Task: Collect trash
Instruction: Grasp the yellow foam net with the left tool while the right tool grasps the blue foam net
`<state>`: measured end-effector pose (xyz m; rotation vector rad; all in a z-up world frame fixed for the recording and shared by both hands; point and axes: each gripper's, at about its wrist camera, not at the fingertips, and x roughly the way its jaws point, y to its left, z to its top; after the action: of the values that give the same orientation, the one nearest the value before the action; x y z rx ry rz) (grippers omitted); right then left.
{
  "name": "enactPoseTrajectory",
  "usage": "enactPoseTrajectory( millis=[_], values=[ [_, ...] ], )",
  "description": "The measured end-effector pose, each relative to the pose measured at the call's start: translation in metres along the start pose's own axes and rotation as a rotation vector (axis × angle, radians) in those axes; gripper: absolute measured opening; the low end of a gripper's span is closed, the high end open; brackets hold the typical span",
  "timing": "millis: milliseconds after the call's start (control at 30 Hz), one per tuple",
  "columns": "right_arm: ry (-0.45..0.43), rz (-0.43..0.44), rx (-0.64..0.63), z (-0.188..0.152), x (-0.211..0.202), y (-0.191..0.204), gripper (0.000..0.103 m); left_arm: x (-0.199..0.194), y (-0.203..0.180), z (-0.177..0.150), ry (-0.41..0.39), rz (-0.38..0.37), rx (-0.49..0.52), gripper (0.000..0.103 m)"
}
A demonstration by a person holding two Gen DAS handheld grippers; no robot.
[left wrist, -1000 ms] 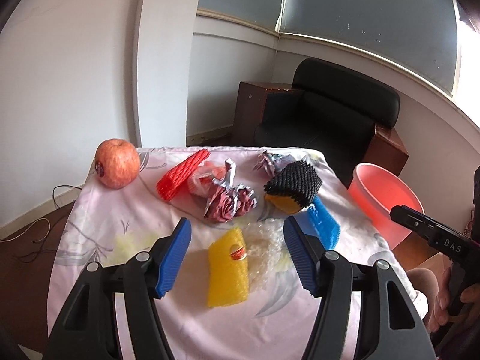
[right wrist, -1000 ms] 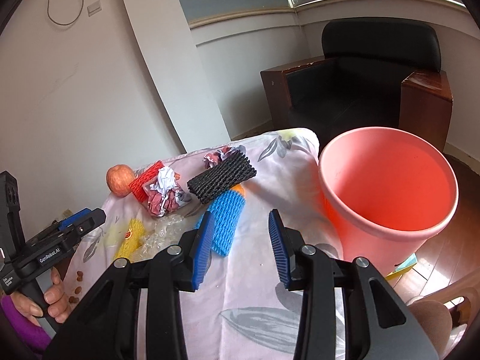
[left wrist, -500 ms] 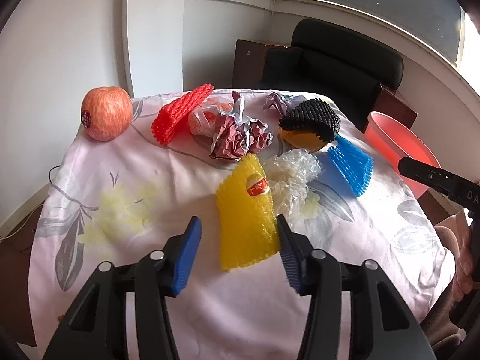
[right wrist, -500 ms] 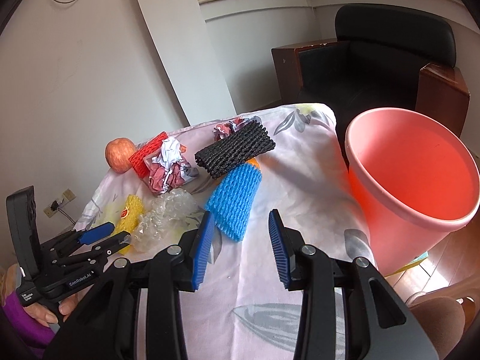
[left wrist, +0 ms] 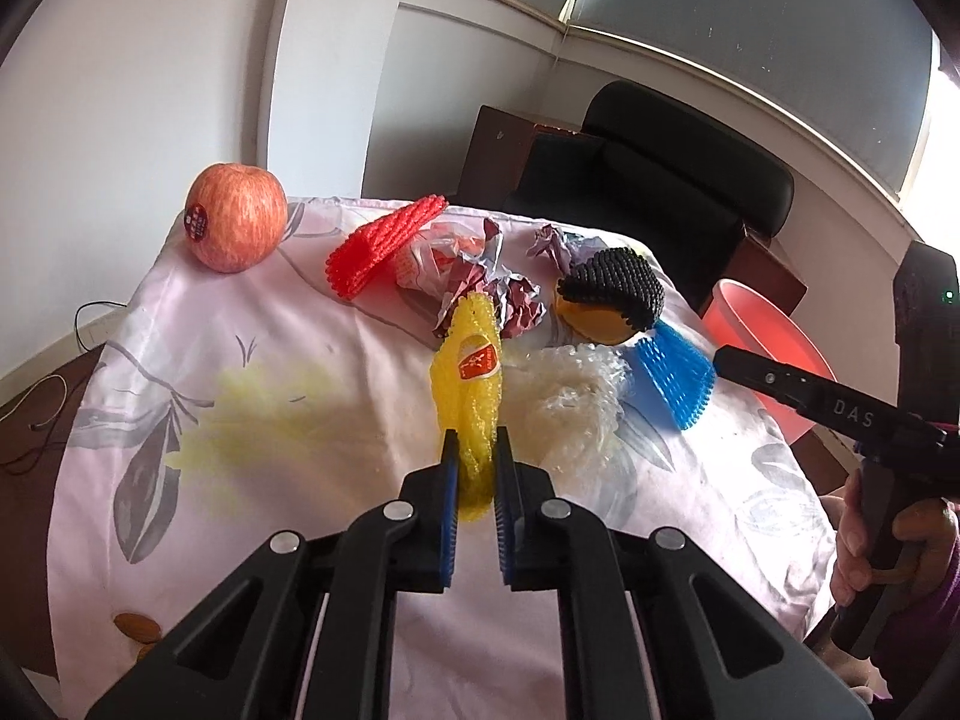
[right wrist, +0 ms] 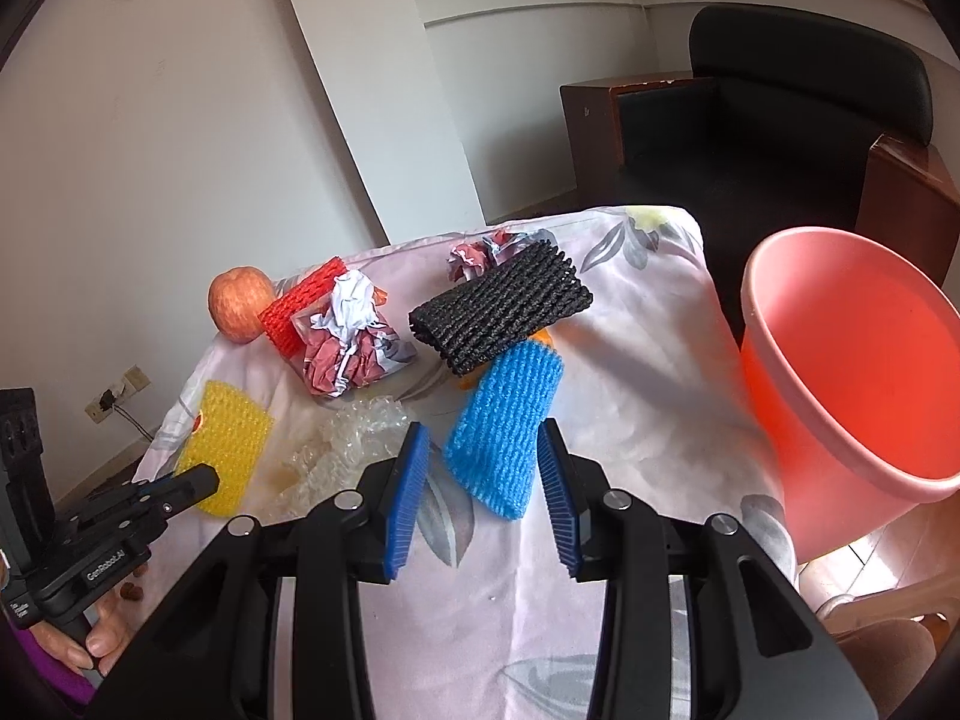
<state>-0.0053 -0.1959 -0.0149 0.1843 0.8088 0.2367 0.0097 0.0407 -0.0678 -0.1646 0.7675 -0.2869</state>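
Both tools work mid-table: left tool (left wrist: 476,468) pinches yellow net (left wrist: 471,378) (right tool (right wrist: 483,480) spread around blue net (right wrist: 507,426)).

Yellow foam net (left wrist: 471,384), label (left wrist: 479,360) facing up, squeezed narrow at its near end; blue foam net (right wrist: 507,426) lies flat at its 3 o'clock, beside the pink bin (right wrist: 852,396).

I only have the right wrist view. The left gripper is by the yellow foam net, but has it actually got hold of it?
Observer: Yes. In the left wrist view the left gripper is shut on the yellow foam net, squeezing its near end.
Operator: Anything on that net I can't see?
Observer: A red and white sticker faces the left camera.
Operator: What's under the black net?
Observer: An orange fruit shows below the black foam net.
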Motion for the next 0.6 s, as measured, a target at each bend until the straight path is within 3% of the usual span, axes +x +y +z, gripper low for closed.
enactPoseTrajectory(
  millis=[300, 367, 433, 500, 600],
  values=[
    [0.064, -0.046, 0.028, -0.003, 0.028, -0.004, 0.038, -0.01, 0.005, 0.003, -0.021, 0.003, -0.018, 0.009],
    [0.069, -0.04, 0.048, -0.004, 0.029, -0.009, 0.03, -0.011, 0.005, 0.003, -0.023, 0.003, -0.02, 0.009],
    [0.071, -0.038, 0.06, -0.005, 0.027, -0.013, 0.014, -0.011, 0.004, 0.004, -0.023, 0.002, -0.021, 0.009],
    [0.067, -0.03, 0.067, -0.006, 0.023, -0.016, 0.009, -0.012, 0.003, 0.005, -0.025, 0.001, -0.021, 0.009],
    [0.047, -0.018, 0.067, -0.007, 0.012, -0.018, 0.008, -0.014, 0.0, 0.007, -0.032, -0.002, -0.017, 0.009]
  ],
)
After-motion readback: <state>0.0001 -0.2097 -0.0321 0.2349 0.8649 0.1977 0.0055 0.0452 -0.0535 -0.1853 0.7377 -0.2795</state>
